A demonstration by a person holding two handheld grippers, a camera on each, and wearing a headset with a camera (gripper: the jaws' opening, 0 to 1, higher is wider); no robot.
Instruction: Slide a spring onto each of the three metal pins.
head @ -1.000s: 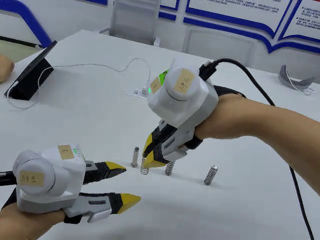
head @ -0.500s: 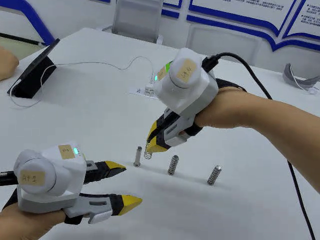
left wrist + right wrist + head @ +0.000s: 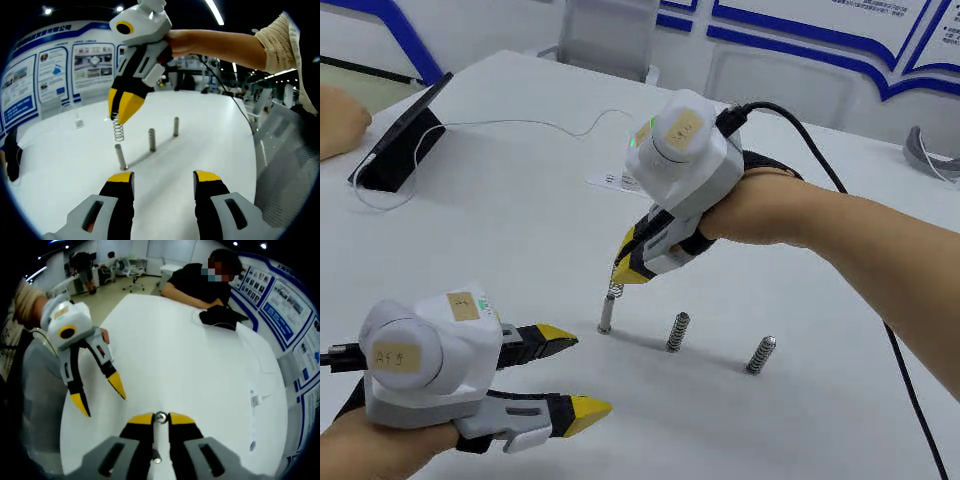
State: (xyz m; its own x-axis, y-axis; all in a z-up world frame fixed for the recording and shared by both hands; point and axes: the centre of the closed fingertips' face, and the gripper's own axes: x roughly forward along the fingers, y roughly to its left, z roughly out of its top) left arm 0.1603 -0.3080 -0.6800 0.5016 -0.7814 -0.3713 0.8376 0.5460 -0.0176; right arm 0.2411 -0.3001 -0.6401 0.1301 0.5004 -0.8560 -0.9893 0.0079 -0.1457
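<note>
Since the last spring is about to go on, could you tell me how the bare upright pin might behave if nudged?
The bare pin is tall and slim on a narrow end, so a sideways knock would probably tip it. It looks like rigid metal, unlikely to bend. On its side it would likely roll.

Spring (image 3: 616, 290) in R gripper (image 3: 623, 275) just above leftmost pin (image 3: 606, 316) (two sprung pins (image 3: 678, 331) to its right), L gripper (image 3: 592, 372) nearer front.

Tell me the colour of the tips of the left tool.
Yellow, with black behind; the left tool shows them best in the left gripper view.
</note>
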